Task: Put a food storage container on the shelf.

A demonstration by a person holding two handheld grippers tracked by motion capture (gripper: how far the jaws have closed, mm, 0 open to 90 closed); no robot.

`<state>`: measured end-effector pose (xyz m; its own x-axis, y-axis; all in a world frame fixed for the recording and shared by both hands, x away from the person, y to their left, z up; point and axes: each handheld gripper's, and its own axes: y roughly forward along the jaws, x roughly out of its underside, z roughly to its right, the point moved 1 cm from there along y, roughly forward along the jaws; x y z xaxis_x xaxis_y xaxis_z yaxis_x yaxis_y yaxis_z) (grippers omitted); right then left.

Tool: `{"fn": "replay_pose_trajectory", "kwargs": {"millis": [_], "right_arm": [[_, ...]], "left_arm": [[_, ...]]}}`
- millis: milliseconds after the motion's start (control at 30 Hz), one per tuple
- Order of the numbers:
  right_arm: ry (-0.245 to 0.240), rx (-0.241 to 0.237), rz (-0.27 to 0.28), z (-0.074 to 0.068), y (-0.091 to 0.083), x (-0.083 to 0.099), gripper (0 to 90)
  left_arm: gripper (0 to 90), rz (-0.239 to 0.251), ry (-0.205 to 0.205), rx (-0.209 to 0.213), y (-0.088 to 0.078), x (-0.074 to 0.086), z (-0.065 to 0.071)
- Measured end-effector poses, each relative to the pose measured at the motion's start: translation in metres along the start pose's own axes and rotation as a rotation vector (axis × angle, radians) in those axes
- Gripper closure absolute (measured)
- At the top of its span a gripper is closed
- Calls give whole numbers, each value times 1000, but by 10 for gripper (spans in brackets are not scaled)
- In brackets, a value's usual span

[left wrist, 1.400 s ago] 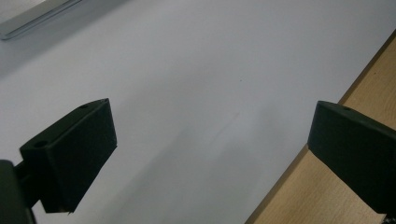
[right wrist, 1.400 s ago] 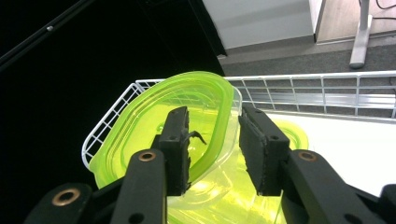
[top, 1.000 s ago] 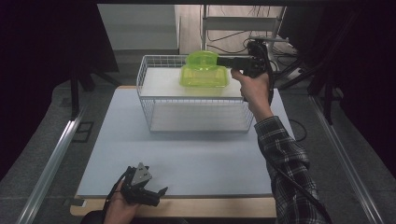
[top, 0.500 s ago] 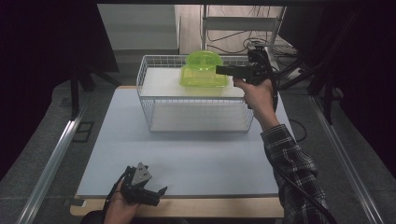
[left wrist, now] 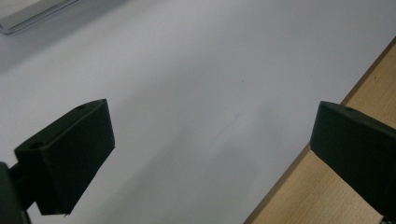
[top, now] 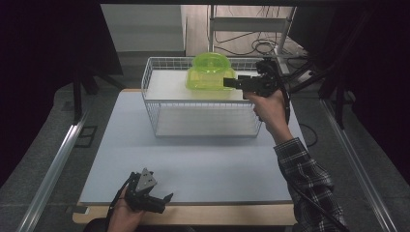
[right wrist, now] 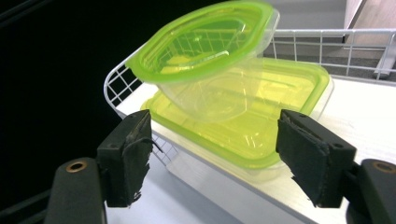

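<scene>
Letting Go of the Green-Lid Box

Sitting in the white wire basket [top: 159,104] are two clear boxes with green lids. The small round box [right wrist: 210,60] rests on top of the big flat box [right wrist: 261,126]. It leans, so its lid tips up and faces the right gripper [right wrist: 212,158]. The big box lies flat, and its long side runs along the back of the basket. Its far right corner is cut off by one black jaw.

The right gripper is held level just beside the boxes, pointing at them. Its jaws have just been opening. They stand wide apart and nothing is between them.

The left gripper [top: 162,200] rests low near the front edge of the table [top: 203,164], well apart from the basket. Its jaws are wide too, with only the bare white mat [left wrist: 210,93] between them.

What is inside the boxes is hard to make out.
</scene>
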<state>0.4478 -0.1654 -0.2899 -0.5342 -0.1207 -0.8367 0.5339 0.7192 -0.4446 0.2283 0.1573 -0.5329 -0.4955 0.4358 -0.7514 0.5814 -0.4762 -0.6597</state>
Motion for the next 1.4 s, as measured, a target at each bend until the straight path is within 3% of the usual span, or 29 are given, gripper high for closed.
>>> {"fn": "replay_pose_trajectory", "kwargs": {"millis": [867, 1400], "right_arm": [[-146, 21, -77, -9, 0, 45, 105], [-167, 2, -101, -9, -5, 75, 67]], "left_arm": [[0, 2, -8, 9, 0, 0, 0], [0, -11, 5, -4, 1, 0, 1]]}}
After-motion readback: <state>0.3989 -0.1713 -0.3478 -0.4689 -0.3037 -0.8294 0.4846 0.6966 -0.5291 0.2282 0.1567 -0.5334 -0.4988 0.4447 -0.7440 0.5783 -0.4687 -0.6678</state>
